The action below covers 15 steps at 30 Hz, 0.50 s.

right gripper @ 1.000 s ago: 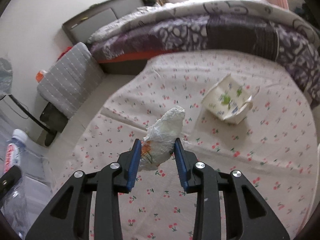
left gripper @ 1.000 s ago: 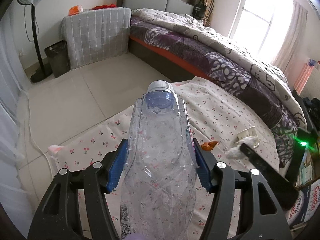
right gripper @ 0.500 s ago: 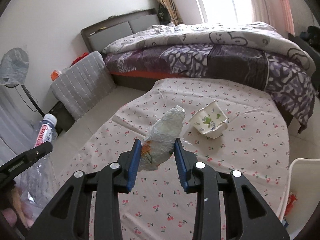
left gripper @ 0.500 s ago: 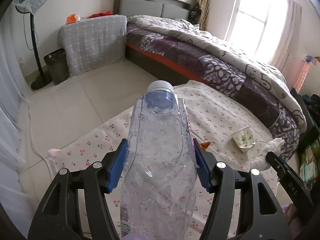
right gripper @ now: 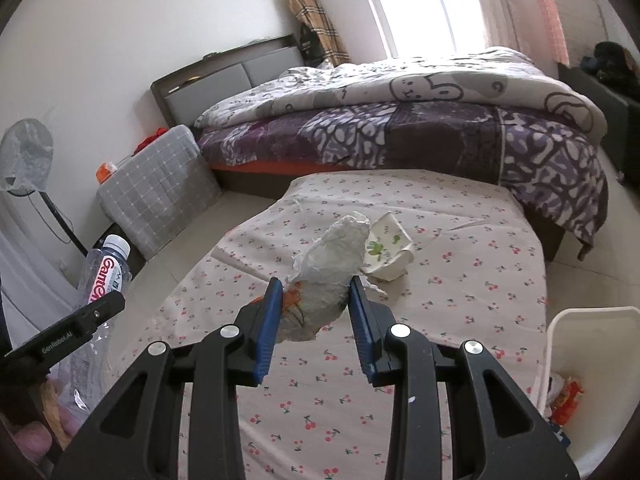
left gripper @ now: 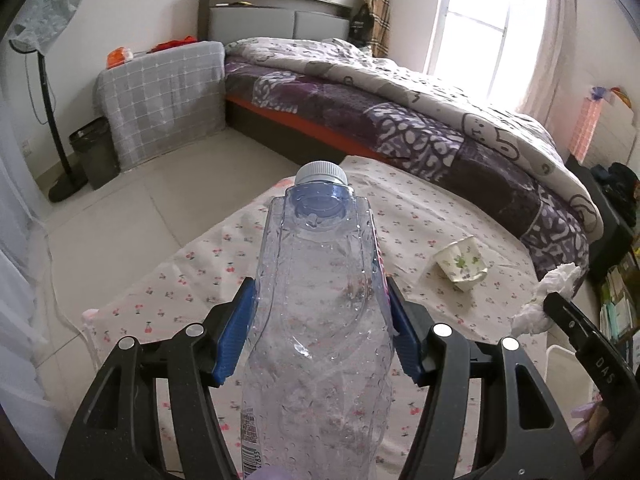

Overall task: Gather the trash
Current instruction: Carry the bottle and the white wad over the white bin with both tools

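Risk is mostly in the grips: left gripper (left gripper: 320, 332) pinches a crushed clear plastic bottle (left gripper: 320, 320) by its slick sides, cap pointing far, so it could squirt out. Right gripper (right gripper: 316, 316) clamps a crumpled tissue wad (right gripper: 332, 272) that could tear or slip. White bin (right gripper: 592, 320) sits near right; paper cup (right gripper: 388, 252) lies on the cherry-print cloth (right gripper: 460, 280).

A cup (right gripper: 390, 254) lies on the cloth (right gripper: 460, 280), the bed (right gripper: 420, 128) behind it. A bin (right gripper: 588, 360) sits right of the cloth; a fan (left gripper: 44, 80) stands far left.
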Each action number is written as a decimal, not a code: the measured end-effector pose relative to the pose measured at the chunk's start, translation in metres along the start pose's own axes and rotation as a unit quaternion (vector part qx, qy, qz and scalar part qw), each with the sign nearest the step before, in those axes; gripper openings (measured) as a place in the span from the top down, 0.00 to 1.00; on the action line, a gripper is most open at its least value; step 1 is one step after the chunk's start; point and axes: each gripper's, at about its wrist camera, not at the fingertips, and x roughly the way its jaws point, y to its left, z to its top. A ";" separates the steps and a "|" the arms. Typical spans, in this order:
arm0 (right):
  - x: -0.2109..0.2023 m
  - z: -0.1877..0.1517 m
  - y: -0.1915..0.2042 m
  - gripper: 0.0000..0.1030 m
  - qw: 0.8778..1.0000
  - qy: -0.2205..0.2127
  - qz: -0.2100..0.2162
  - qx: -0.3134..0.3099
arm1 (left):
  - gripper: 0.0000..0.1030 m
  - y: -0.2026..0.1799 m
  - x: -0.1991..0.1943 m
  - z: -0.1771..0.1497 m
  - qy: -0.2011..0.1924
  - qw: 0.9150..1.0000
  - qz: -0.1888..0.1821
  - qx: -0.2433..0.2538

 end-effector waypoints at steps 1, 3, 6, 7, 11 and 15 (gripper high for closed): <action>-0.003 0.001 -0.002 0.67 1.000 -0.002 -0.003 -0.001 | 0.42 -0.004 0.000 0.000 -0.001 1.000 -0.002 0.002; -0.007 0.002 -0.006 0.67 1.000 -0.005 -0.008 -0.003 | 0.42 -0.010 0.000 -0.001 -0.001 1.000 -0.007 0.006; -0.014 0.004 -0.013 0.67 1.000 -0.011 -0.013 -0.001 | 0.42 -0.021 0.001 -0.004 0.000 1.000 -0.014 0.013; -0.017 0.005 -0.016 0.67 1.000 -0.013 -0.016 0.000 | 0.42 -0.024 0.001 -0.005 0.000 1.000 -0.015 0.015; -0.025 0.006 -0.027 0.67 1.000 -0.017 -0.024 0.007 | 0.42 -0.038 0.001 -0.008 0.001 0.999 -0.021 0.028; -0.034 0.009 -0.039 0.67 0.999 -0.022 -0.032 0.016 | 0.42 -0.048 0.001 -0.011 0.002 0.999 -0.027 0.038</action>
